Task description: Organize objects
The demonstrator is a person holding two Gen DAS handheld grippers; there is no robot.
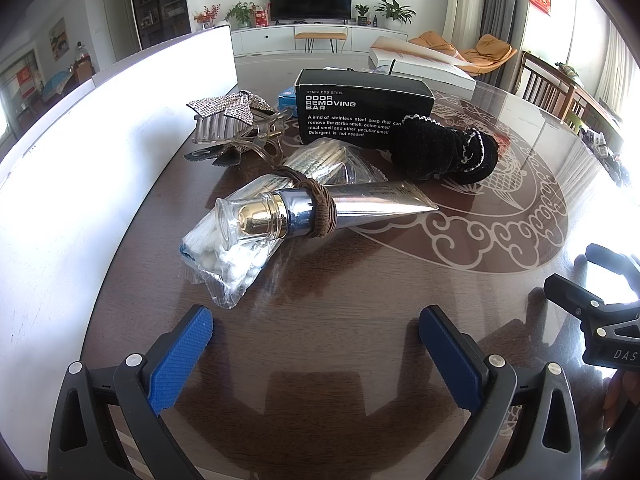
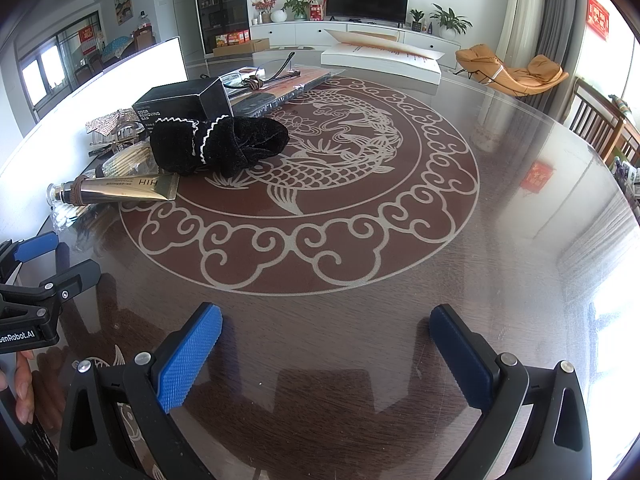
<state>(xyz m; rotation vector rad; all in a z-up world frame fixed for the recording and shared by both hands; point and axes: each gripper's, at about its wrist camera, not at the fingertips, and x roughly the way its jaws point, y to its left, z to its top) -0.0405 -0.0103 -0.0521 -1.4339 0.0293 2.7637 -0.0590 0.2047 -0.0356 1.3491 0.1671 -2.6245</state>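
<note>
The left gripper fills the bottom of the left wrist view, its blue-padded fingers spread wide with nothing between them, hovering over the glass-topped table. The right gripper sits the same way at the bottom of the right wrist view, jaws wide apart and empty over bare glass.

Just above the left gripper in the frame lies a clear bag of cotton swabs, and across it a silver cosmetic tube with a gold pump under a clear cap, a brown hair tie wrapped around its neck. Behind the tube, at centre frame, is a second clear bag of sticks. To the right of that rests a black velvet scrunchie with white trim, touching a black box marked "ODOR REMOVING BAR". Left of the box lies a clear hair claw with a rhinestone bow. A white wall-like panel runs along the left of the frame beside the pile.

In the right wrist view the whole pile sits at upper left, while the table's brown medallion with a pale carp and cloud border occupies the centre. A flat white box lies at the table's far edge. Beyond, at the top of the frame, a television stands on a white cabinet flanked by potted plants, and an orange lounge chair sits at upper right near grey curtains.
</note>
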